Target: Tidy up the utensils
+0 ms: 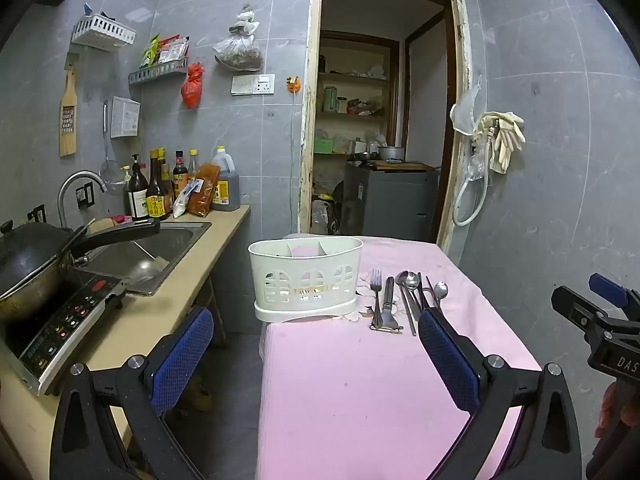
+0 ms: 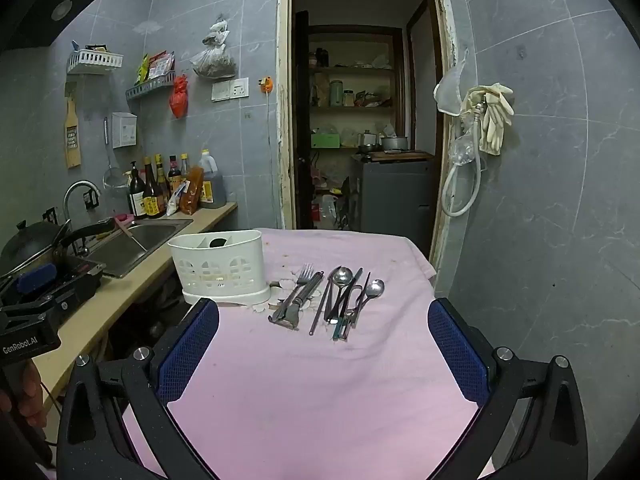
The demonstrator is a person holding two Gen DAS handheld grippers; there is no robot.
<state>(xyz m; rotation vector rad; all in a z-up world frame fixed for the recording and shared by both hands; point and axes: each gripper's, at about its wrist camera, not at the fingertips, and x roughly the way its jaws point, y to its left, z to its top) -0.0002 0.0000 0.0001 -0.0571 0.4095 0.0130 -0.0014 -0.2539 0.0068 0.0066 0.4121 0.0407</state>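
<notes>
A white slotted utensil holder point(image 1: 306, 280) point(image 2: 220, 268) stands on the pink-clothed table point(image 1: 352, 380) point(image 2: 312, 392). Right of it lie a fork point(image 1: 376, 280) point(image 2: 303, 276), a peeler point(image 1: 388, 304) point(image 2: 298, 300), spoons point(image 1: 412, 282) point(image 2: 343, 278), chopsticks and other metal utensils in a loose row. My left gripper point(image 1: 316, 356) is open and empty, held before the holder. My right gripper point(image 2: 324, 352) is open and empty, held before the utensils. Its body shows at the right edge of the left wrist view point(image 1: 600, 320).
A counter point(image 1: 168, 312) to the left carries a sink point(image 1: 148, 252), a wok point(image 1: 32, 264) on an induction cooker, and sauce bottles point(image 1: 160, 188). A doorway point(image 1: 384, 120) lies behind the table. A tiled wall point(image 1: 560, 184) with hanging gloves stands on the right.
</notes>
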